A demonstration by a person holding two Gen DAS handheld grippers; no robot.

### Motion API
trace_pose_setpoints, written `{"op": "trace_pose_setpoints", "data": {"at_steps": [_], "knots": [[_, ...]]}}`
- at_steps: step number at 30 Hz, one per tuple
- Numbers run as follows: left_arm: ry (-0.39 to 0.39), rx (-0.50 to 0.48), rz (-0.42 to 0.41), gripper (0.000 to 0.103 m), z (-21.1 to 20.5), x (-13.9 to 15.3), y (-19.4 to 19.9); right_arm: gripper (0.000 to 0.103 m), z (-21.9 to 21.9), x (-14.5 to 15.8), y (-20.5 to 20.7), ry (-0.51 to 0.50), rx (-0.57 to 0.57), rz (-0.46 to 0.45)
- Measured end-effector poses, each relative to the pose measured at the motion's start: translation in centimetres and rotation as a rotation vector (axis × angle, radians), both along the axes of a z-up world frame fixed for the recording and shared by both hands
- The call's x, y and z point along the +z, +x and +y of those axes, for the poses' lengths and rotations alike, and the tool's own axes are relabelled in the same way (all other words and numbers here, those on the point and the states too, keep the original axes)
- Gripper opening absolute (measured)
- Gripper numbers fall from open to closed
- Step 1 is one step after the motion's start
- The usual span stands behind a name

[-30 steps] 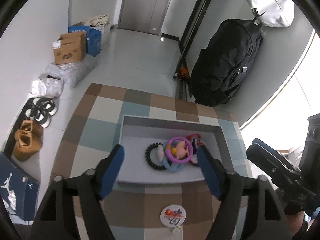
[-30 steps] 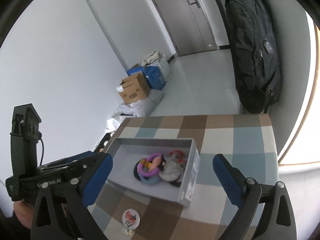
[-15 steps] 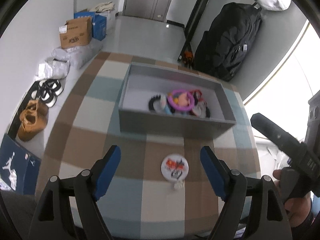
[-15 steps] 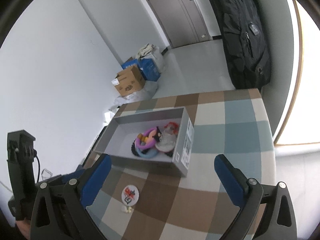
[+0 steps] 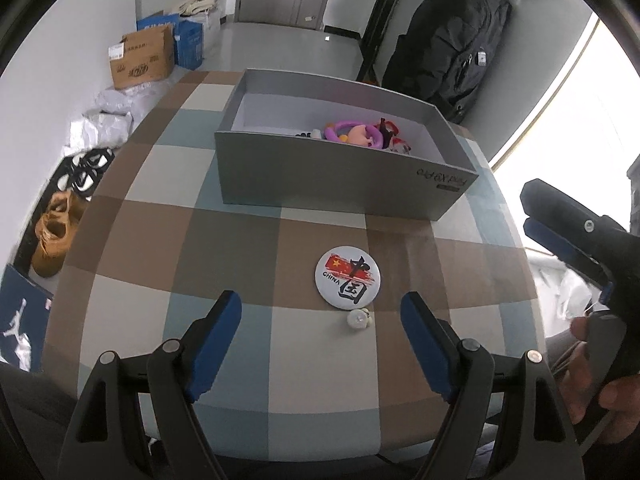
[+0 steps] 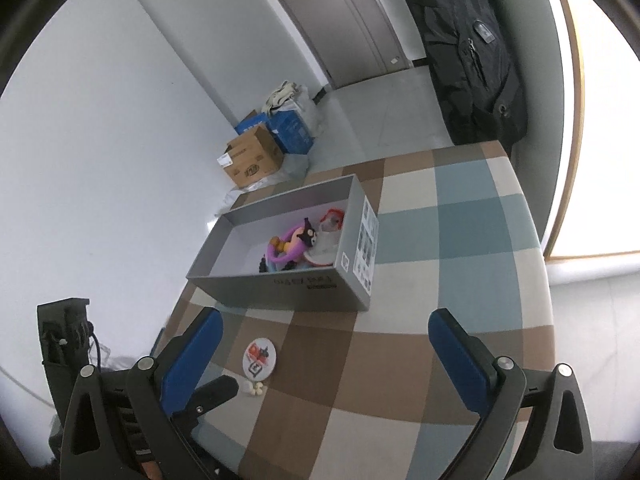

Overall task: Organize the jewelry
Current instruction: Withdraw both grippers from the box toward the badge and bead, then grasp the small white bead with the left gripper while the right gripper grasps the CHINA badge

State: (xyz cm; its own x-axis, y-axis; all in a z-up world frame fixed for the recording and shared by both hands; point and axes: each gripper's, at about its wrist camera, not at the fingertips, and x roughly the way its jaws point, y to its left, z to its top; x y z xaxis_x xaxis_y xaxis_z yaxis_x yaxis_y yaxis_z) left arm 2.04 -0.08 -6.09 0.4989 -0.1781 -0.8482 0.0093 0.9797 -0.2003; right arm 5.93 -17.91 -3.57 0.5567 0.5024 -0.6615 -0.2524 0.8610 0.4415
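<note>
A grey box stands on the checked table and holds a purple ring among several other trinkets. In front of it lie a round white badge with a red flag and a small white pearl piece. My left gripper is open just above them, with nothing between its fingers. My right gripper is also open and bare, aimed at the box. The right wrist view shows the badge and the pearl piece to its lower left, beside a left finger.
The table's near edge runs just behind the left fingers. On the floor to the left are shoes and a cardboard box. A black bag stands behind the table. A hand holds the right gripper at the right.
Both grippers have drawn back from the grey box and sunk toward the table. The badge and pearl piece now sit just ahead of the left fingers instead of the trinkets in the box.
</note>
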Motion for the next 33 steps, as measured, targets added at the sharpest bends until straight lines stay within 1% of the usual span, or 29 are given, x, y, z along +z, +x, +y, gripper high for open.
{"op": "trace_pose_setpoints", "data": {"at_steps": [4,6,8,9,12,15,16,17,19,20,22,25,30,33], "knots": [[0.012,-0.036,-0.012,0.078,-0.8,-0.2,-0.3,0.103,0.3,-0.1,-0.5,-0.016,0.016,-0.007],[0.018,-0.060,-0.008,0.076,-1.2,-0.5,-0.5,0.103,0.4,-0.1,-0.7,-0.022,0.019,-0.006],[0.022,-0.077,-0.002,0.065,-1.6,-0.6,-0.5,0.103,0.4,-0.2,-0.7,-0.023,0.018,0.000],[0.022,-0.087,0.003,0.062,-1.7,-0.7,-0.5,0.103,0.4,-0.3,-0.7,-0.023,0.015,0.001],[0.027,-0.103,0.020,0.050,-2.0,-1.1,-0.5,0.103,0.2,-0.3,-0.7,-0.020,0.009,0.005],[0.037,-0.102,0.015,0.041,-1.9,-1.0,-0.5,0.103,0.1,-0.4,-0.7,-0.018,0.002,0.009],[0.035,-0.103,0.017,0.035,-2.0,-1.0,-0.4,0.103,0.0,-0.4,-0.6,-0.016,0.001,0.012],[0.042,-0.097,0.012,0.024,-2.0,-0.9,-0.4,0.103,0.1,-0.4,-0.6,-0.016,0.001,0.013],[0.054,-0.097,0.013,0.015,-2.2,-0.9,-0.3,0.103,0.0,-0.5,-0.6,-0.015,-0.001,0.016],[0.052,-0.098,0.011,0.009,-2.2,-0.9,-0.3,0.103,0.0,-0.5,-0.6,-0.016,-0.001,0.018],[0.039,-0.104,0.013,0.007,-2.2,-0.9,-0.4,0.103,0.1,-0.6,-0.6,-0.017,-0.001,0.021],[0.033,-0.113,0.021,0.007,-2.3,-1.1,-0.5,0.103,0.2,-0.5,-0.5,-0.021,0.000,0.021],[-0.038,-0.107,0.044,0.007,-1.6,-1.0,-0.3,0.103,0.2,-0.7,-0.5,-0.026,-0.005,0.025],[-0.063,-0.111,0.040,0.007,-1.6,-0.6,-0.4,0.103,0.1,-0.8,-0.5,-0.028,-0.012,0.028]]}}
